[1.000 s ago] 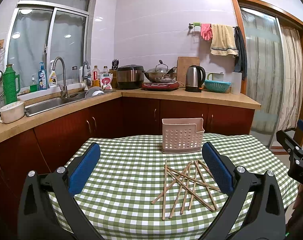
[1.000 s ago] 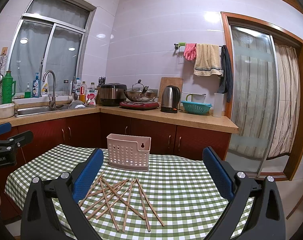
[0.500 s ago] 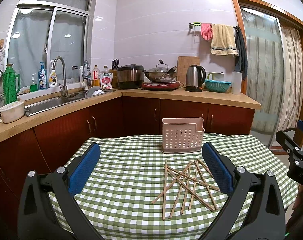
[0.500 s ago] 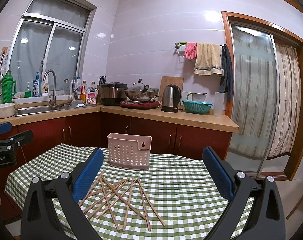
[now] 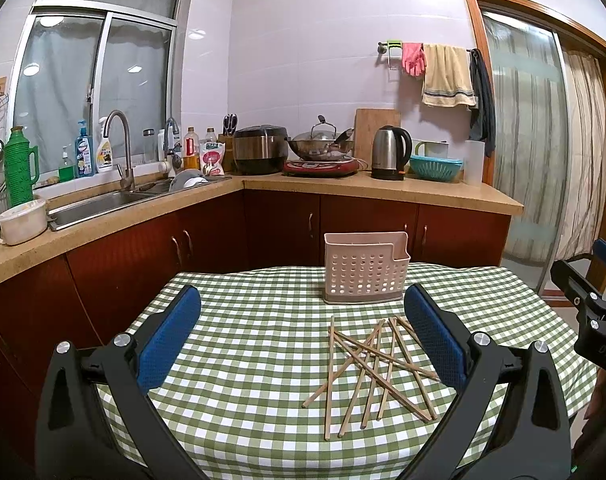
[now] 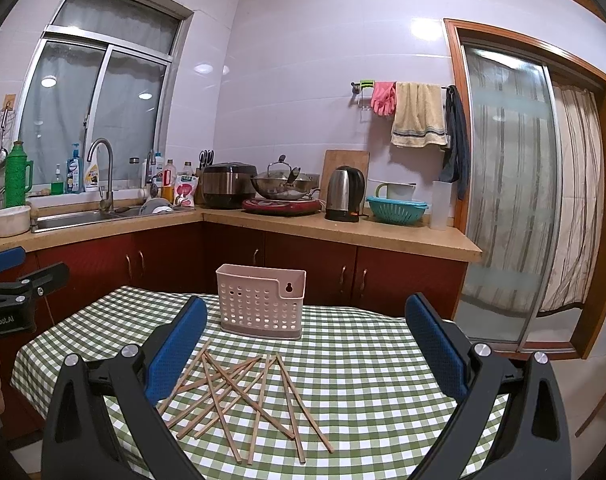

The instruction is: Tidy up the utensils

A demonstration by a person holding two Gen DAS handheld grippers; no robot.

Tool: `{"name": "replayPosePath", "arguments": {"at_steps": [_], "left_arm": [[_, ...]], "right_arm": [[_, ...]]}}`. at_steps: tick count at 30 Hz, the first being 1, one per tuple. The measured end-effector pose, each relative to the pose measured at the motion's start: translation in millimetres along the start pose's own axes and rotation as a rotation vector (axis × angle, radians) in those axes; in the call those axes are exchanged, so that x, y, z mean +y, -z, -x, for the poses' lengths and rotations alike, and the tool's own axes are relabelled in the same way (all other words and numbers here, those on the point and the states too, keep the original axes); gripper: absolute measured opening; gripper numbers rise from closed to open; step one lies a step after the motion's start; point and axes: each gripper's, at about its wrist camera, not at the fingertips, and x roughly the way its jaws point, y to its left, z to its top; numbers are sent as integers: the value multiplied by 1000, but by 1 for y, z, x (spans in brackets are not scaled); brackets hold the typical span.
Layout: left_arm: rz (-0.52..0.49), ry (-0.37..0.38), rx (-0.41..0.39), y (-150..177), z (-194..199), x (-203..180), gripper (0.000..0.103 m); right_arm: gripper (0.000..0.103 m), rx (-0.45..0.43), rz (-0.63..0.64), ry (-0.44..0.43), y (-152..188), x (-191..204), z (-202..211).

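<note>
Hovering unchanged, both grippers (image 5: 301,338) (image 6: 305,346) spread wide above untouched chopsticks (image 5: 373,364)

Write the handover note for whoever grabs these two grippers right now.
Left gripper: open, holding nothing, above the near table edge.
Right gripper: open, holding nothing, same height, to the right of the left one.
Chopsticks: loose crisscrossed pile on the checked tablecloth, all lying flat.
Holder: pink perforated caddy standing upright behind the pile, apart from it; nothing shows above its rim.
Done: nothing yet, no chopstick is in the holder.
Left: pick up the chopsticks and stand them in the holder. The pile overlaps, so start with the top sticks.
</note>
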Motion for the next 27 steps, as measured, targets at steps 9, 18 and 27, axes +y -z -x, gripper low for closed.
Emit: {"name": "replayPosePath", "arguments": {"at_steps": [9, 18, 27], "left_arm": [[-9, 6, 12, 4, -9, -5, 99], [-19, 26, 206, 50, -70, -11, 99], [-12, -10, 393, 112, -134, -2, 87]], "right_arm": [[97, 11, 0, 0, 4, 0, -5], [97, 123, -25, -37, 44, -5, -46], [97, 275, -37, -86, 103, -5, -95]]}}
